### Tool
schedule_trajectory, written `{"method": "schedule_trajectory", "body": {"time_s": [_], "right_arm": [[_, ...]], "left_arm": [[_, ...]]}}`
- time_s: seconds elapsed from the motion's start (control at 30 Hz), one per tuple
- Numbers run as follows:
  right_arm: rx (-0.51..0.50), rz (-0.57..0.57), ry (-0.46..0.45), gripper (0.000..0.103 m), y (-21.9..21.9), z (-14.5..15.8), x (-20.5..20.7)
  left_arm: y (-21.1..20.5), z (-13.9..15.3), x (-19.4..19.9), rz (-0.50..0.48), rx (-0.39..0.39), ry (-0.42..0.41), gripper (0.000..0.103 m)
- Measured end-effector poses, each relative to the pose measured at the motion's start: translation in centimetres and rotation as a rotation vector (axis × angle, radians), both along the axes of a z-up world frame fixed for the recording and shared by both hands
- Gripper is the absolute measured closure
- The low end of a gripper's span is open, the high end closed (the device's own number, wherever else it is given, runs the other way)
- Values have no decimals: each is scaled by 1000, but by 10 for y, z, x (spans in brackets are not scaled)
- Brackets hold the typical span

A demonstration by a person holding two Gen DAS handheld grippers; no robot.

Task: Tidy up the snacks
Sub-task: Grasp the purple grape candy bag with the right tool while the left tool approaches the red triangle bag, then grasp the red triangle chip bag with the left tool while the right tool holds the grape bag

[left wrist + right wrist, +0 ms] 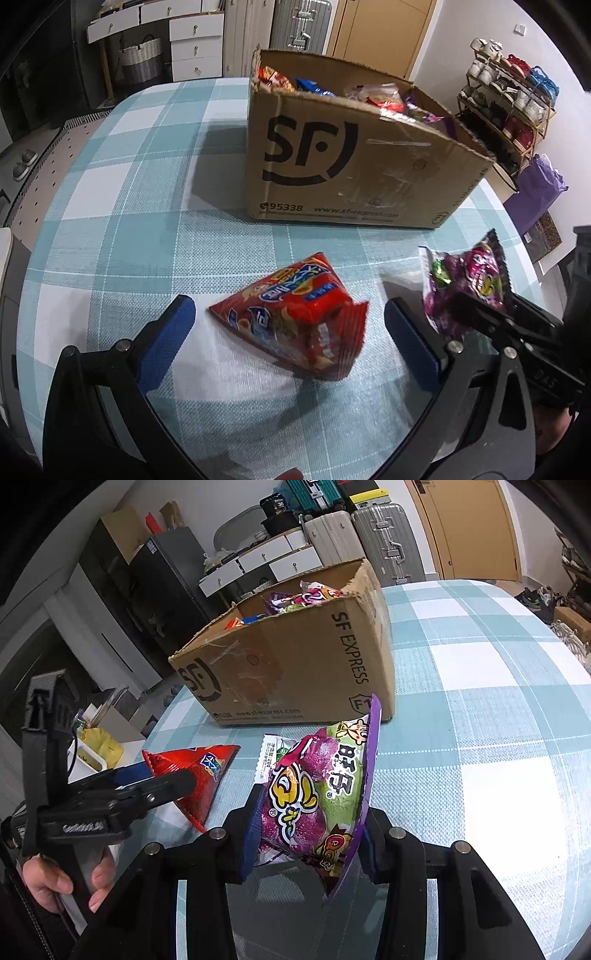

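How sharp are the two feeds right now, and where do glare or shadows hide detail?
Left wrist view: the red snack packet is slightly motion-smeared, the cardboard box sharp, its shadow dark on the tablecloth. Right wrist view: the purple packet is crisp with foil glints; straight edges bow from the fisheye.

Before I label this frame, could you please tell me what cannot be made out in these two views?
- Cardboard box: most of its contents, hidden by its walls in both views.
- Red snack bag: print blurred in the left wrist view; partly behind the left gripper in the right wrist view.
- Purple snack bag: its lower end, covered by the right gripper fingers.
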State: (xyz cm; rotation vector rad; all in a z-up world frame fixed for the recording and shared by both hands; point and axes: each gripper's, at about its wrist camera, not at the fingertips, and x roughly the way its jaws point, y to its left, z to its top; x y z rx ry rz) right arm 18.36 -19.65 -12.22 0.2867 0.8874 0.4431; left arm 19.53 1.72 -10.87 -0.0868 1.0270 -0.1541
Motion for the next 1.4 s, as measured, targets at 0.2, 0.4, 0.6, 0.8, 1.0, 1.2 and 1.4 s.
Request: {"method": "schedule_trajectory", "body": {"time_s": [0.2, 0.4, 0.6, 0.8, 1.0, 1.2, 1.4], "right_arm": [[7, -16, 10, 59, -3, -1, 1], [20, -33, 16, 59, -8, -1, 1], [13, -32, 9, 59, -5, 3, -6], [14, -30, 3, 59, -1, 7, -16], [8, -29, -14, 59, 2, 18, -27], [5, -27, -27, 59, 5, 25, -37], [9, -26, -33, 59, 5, 28, -43]], "left_arm": [[-2, -9, 11, -2, 19, 22, 1], [0, -17, 13, -26, 17, 36, 32], [-1, -9, 2, -106, -6, -16, 55], [-2, -6, -4, -130, -15, -15, 56], [-4, -1, -17, -146, -16, -29, 58], [-3, 4, -26, -153, -29, -41, 61], [-3, 3, -31, -163, -37, -41, 62]]}}
